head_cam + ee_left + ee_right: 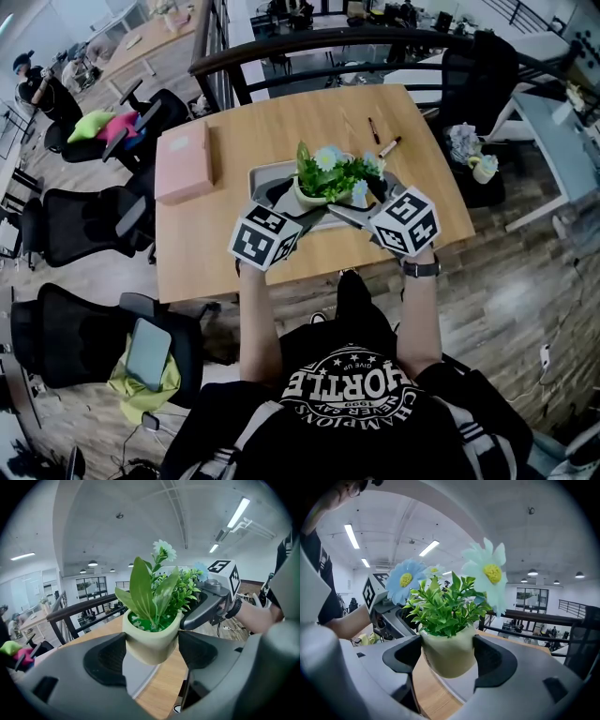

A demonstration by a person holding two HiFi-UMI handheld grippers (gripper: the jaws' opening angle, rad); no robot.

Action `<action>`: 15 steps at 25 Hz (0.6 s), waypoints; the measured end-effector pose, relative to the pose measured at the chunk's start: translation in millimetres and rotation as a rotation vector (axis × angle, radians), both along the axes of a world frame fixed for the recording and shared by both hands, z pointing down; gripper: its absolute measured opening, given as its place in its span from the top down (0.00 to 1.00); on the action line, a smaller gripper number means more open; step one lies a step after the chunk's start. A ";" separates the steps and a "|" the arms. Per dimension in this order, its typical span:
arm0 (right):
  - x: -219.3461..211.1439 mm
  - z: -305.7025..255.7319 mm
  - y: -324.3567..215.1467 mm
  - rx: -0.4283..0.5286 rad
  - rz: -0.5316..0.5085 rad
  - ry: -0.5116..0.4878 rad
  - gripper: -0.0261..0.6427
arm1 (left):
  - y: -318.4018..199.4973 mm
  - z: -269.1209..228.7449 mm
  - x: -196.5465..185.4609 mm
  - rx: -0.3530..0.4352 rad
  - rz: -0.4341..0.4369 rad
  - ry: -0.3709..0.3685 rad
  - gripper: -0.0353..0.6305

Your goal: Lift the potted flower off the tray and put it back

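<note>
With the left gripper (152, 649) and right gripper (447, 656) both clamped on opposite sides of the potted flower (323, 183), apparently held just above the tray (256, 181), squeeze evenly, level it, and lower it straight down.

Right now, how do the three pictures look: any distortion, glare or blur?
Head view: evenly lit, edges bowed, potted flower sharp. Left gripper view: strong fisheye, dark corners, a bright ceiling light, near jaws slightly soft. Right gripper view: same fisheye, the near pale daisy slightly soft.

Office: desks (281, 122), swivel chairs (80, 225)
</note>
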State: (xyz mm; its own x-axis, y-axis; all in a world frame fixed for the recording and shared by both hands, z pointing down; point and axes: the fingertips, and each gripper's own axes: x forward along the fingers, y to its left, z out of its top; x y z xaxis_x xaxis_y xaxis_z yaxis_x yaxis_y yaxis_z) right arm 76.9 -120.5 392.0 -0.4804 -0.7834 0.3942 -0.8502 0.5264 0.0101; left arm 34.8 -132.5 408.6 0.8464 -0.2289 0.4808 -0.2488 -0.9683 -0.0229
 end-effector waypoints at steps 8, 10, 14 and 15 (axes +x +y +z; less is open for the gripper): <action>4.4 -0.1 4.8 0.034 0.010 -0.010 0.40 | 4.2 -1.0 4.9 0.040 0.000 -0.004 0.40; 4.9 2.1 3.0 0.040 0.013 0.006 0.40 | 2.4 2.1 5.8 0.039 -0.003 -0.004 0.40; 5.4 7.3 -1.4 0.043 0.017 0.025 0.40 | -1.8 8.5 7.5 0.040 -0.007 -0.011 0.40; 5.4 9.1 -2.1 0.040 0.018 0.027 0.40 | -2.4 10.3 7.8 0.040 -0.008 -0.016 0.40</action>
State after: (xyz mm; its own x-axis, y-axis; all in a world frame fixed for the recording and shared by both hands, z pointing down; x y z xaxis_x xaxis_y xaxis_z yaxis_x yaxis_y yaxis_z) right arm 82.4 -122.6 401.1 -0.4557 -0.8073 0.3751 -0.8587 0.5097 0.0539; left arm 42.6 -134.9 419.0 0.8369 -0.2551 0.4843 -0.2562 -0.9644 -0.0651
